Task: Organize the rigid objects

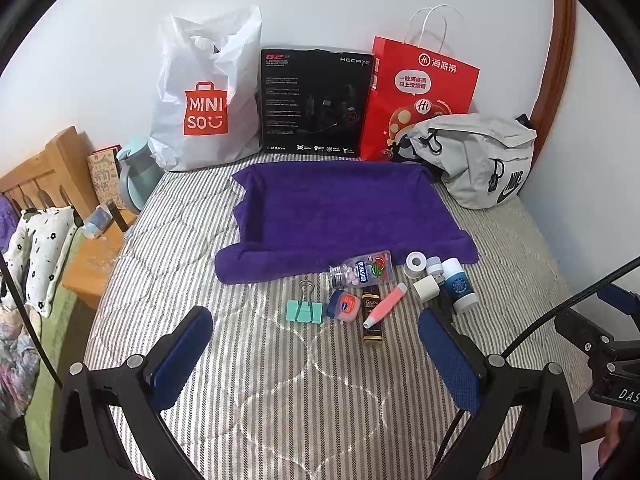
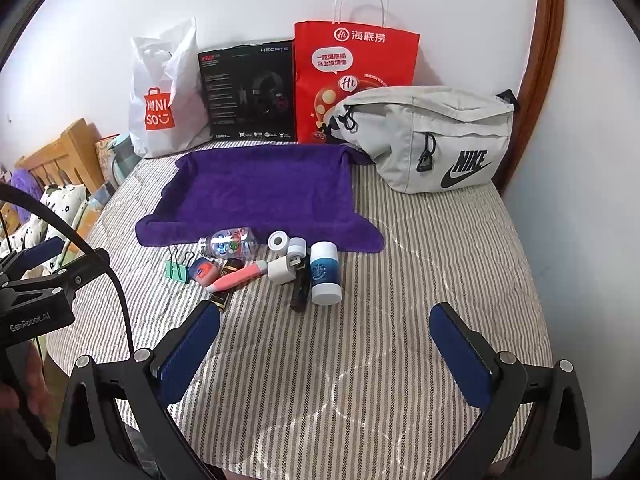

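Both claws hang wide apart and empty above a striped bed (image 2: 420,248), where a cluster of small rigid items lies along the near edge of a purple towel (image 1: 340,208). The left claw (image 1: 316,344) hovers just short of a green binder clip (image 1: 305,310), a small blue jar with a red label (image 1: 343,306), a dark bottle (image 1: 371,318) and a pink tube (image 1: 386,305) lying across that bottle. The right claw (image 2: 326,340) hovers before a white-and-blue canister (image 2: 325,273) lying beside a black object (image 2: 301,290), too dark to identify.

A clear candy bottle (image 1: 362,271) rests partly on the towel's edge. To its right sit 3 small white items: a tape roll (image 1: 416,263), a small white cap (image 1: 434,267) and a white block (image 1: 426,288). They lie close together, some touching.

Against the white wall behind the towel stand a white Miniso bag (image 1: 204,100), a black headset box (image 1: 316,102) and a red paper bag (image 1: 420,92). A grey Nike pouch (image 2: 432,136) sits at the towel's far right corner.
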Demonstrator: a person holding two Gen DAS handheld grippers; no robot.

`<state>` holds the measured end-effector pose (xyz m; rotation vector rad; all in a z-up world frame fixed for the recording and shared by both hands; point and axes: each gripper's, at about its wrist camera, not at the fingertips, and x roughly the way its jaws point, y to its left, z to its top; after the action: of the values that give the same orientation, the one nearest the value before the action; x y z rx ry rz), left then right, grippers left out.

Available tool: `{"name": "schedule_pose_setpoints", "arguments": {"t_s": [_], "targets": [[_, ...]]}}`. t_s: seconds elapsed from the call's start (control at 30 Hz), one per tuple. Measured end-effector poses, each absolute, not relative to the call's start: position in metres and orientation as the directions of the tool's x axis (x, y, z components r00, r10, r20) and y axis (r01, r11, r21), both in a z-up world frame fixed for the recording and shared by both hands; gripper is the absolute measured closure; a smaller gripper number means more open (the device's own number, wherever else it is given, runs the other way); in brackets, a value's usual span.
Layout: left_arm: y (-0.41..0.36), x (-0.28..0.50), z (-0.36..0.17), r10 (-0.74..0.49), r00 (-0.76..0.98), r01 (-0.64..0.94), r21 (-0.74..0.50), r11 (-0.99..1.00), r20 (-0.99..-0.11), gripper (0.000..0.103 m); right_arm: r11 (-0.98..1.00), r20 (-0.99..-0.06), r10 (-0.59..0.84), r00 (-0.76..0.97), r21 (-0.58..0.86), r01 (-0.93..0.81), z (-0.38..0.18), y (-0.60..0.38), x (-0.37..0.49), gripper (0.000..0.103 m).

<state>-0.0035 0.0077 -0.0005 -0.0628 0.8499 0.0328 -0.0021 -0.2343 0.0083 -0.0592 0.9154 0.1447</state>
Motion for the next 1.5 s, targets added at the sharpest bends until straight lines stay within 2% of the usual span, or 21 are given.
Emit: {"name": "schedule_pose_setpoints", "arguments": {"t_s": [1.5], "targets": [[0.0109, -0.0031, 0.0001, -0.005, 0.654, -0.05, -0.051, 0.997, -0.756, 0.0, 0.989, -0.801, 0.077, 0.593, -0.016, -0.149, 0.0054, -0.2282, -0.0031, 0.0]]}}
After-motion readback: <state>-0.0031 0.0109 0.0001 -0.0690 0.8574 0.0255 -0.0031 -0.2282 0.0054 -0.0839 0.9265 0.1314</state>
